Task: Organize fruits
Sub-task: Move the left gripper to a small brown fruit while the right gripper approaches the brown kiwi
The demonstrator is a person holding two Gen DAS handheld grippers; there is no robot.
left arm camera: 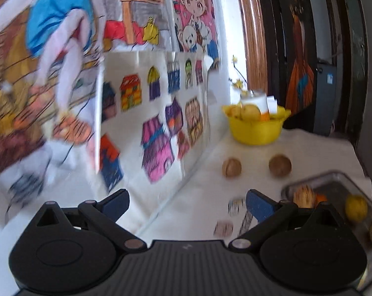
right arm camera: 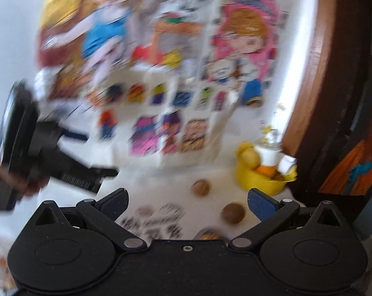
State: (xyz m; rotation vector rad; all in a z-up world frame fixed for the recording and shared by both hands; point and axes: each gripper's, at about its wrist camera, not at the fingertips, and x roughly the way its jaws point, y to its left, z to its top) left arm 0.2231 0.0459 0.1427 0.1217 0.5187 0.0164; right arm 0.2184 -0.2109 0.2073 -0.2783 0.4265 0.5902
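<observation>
- No readable writing anywhere. The colored drawings [left arm camera: 146,103] propped at the back of the counter [left arm camera: 205,212] are just cartoon houses and kids, and both views are motion-blurred.
- Left tongs [left arm camera: 187,206]: blue textured pads spread wide apart, nothing between them, hovering over the white cloth.
- Right tongs [right arm camera: 187,203]: same deal, spread wide and holding nothing. The right wrist view also catches the left tool off to its left, gripped by a hand [right arm camera: 3,175].
- Two round brownish fruits, a lighter one [left arm camera: 232,167] and a darker one [left arm camera: 280,165], sit loose on the cloth, apart from each other, in front of the bowl. Both are round, so no real long axis to call.
- Yellow plastic bowl [left arm camera: 256,130] at the back near the wooden frame [left arm camera: 253,37], piled with yellowish fruit plus a white cup-looking thing.
- Shiny metal tray [left arm camera: 334,185] at the left view's lower right holds a yellow round fruit [left arm camera: 356,208] and a couple of brownish ones. Too blurry to name them.
</observation>
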